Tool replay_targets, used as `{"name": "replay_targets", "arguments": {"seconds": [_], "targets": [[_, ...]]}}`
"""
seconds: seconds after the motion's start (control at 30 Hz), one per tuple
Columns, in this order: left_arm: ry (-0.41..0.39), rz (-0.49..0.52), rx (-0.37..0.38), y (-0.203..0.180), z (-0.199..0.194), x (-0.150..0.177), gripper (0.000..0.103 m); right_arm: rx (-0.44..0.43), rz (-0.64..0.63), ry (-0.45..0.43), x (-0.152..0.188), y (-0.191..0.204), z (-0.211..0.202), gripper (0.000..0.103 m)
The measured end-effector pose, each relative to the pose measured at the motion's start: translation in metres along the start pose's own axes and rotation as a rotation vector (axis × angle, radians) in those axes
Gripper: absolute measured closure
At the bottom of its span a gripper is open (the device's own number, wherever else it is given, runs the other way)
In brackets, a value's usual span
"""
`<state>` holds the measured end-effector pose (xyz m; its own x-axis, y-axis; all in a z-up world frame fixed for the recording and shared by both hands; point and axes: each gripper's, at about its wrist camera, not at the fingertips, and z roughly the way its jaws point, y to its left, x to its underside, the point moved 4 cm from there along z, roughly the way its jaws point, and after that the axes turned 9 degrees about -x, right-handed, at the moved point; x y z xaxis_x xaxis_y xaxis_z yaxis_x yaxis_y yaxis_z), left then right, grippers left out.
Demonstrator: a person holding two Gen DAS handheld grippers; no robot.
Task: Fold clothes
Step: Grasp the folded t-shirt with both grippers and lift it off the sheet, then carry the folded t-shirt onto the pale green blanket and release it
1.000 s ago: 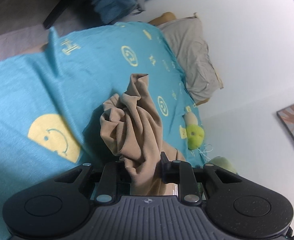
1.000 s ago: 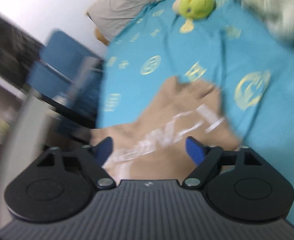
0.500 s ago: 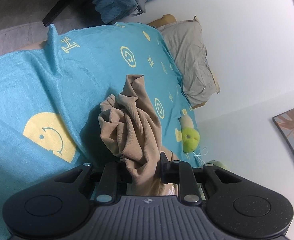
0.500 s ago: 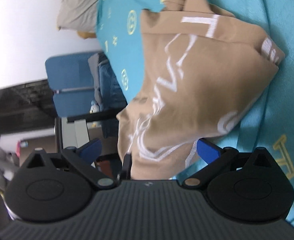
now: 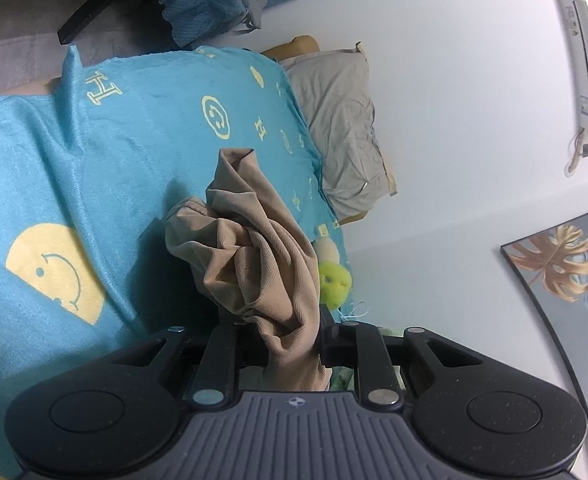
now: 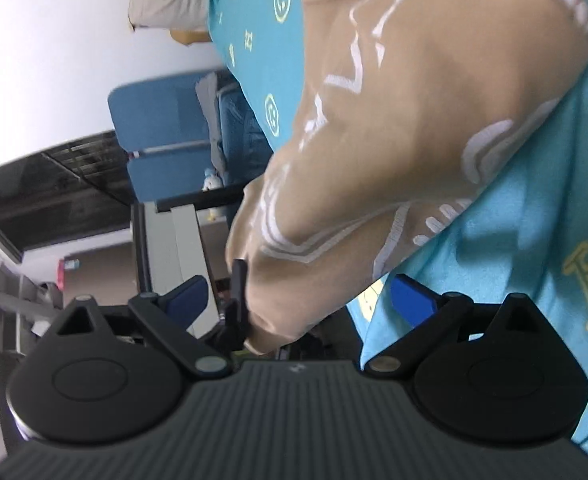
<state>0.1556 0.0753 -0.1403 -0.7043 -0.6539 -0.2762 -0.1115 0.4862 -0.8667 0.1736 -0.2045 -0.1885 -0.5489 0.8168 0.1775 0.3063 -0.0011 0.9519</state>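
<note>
Since a second ago the right gripper (image 6: 294, 300) has swung in from a blurred pass over the bed to sit right at the hanging cloth, while the left wrist view has barely shifted. Largest in both views is the turquoise bedspread with yellow smiley and H prints (image 5: 106, 152), spread over the bed. Over it hangs the tan ribbed-knit garment with white printed lettering (image 6: 414, 128), lifted off the cover and bunched in folds. The left gripper (image 5: 282, 336) is clamped on one gathered edge (image 5: 290, 344), and the cloth trails away from it toward the grey pillow (image 5: 342, 128). The right gripper's blue-tipped fingers (image 6: 410, 300) stand wide apart, gripping nothing; the garment's lower corner sags between them, nearer the left-hand finger and beside the left gripper's black finger (image 6: 239, 280). That loose corner lies directly ahead of the right gripper, so the right is probably the one to pinch it and stretch the garment's long axis between both hands.
</note>
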Motion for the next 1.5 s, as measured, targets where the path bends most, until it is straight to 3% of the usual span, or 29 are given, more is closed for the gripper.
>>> {"name": "replay_targets", "arguments": {"seconds": [0.13, 0.2, 0.23, 0.43, 0.57, 0.67, 0.8, 0.93, 1.1, 1.3, 1.5], "targets": [[-0.007, -0.009, -0.001, 0.002, -0.001, 0.0, 0.082, 0.036, -0.001, -0.018, -0.003, -0.005, 0.003, 0.004], [-0.01, -0.019, -0.002, 0.003, -0.001, -0.001, 0.082, 0.049, 0.009, -0.081, -0.007, -0.007, -0.008, 0.015], [-0.011, -0.024, -0.002, 0.003, -0.001, -0.002, 0.082, 0.054, 0.016, -0.121, -0.01, -0.008, -0.015, 0.026], [-0.017, -0.028, 0.002, 0.001, -0.001, -0.003, 0.082, 0.132, -0.02, -0.3, -0.023, -0.009, -0.042, 0.044], [-0.014, -0.018, -0.02, -0.002, 0.0, -0.003, 0.083, 0.148, -0.075, -0.303, -0.026, -0.005, -0.045, 0.068], [-0.008, -0.027, -0.017, -0.01, -0.008, -0.006, 0.083, 0.142, -0.15, -0.309, -0.021, 0.012, -0.053, 0.074], [0.019, -0.007, 0.003, -0.036, -0.032, -0.008, 0.083, 0.088, -0.241, -0.332, -0.011, 0.048, -0.076, 0.074], [0.049, 0.028, 0.033, -0.083, -0.049, 0.003, 0.083, 0.04, -0.274, -0.36, -0.005, 0.073, -0.114, 0.074], [0.119, 0.08, 0.076, -0.171, -0.031, 0.032, 0.083, -0.02, -0.293, -0.413, -0.035, 0.119, -0.19, 0.074], [0.232, 0.189, 0.201, -0.32, 0.049, 0.102, 0.083, -0.02, -0.45, -0.571, -0.113, 0.202, -0.308, 0.074], [0.387, 0.192, 0.372, -0.445, 0.147, 0.192, 0.083, -0.001, -0.618, -0.803, -0.175, 0.264, -0.429, 0.074]]}}
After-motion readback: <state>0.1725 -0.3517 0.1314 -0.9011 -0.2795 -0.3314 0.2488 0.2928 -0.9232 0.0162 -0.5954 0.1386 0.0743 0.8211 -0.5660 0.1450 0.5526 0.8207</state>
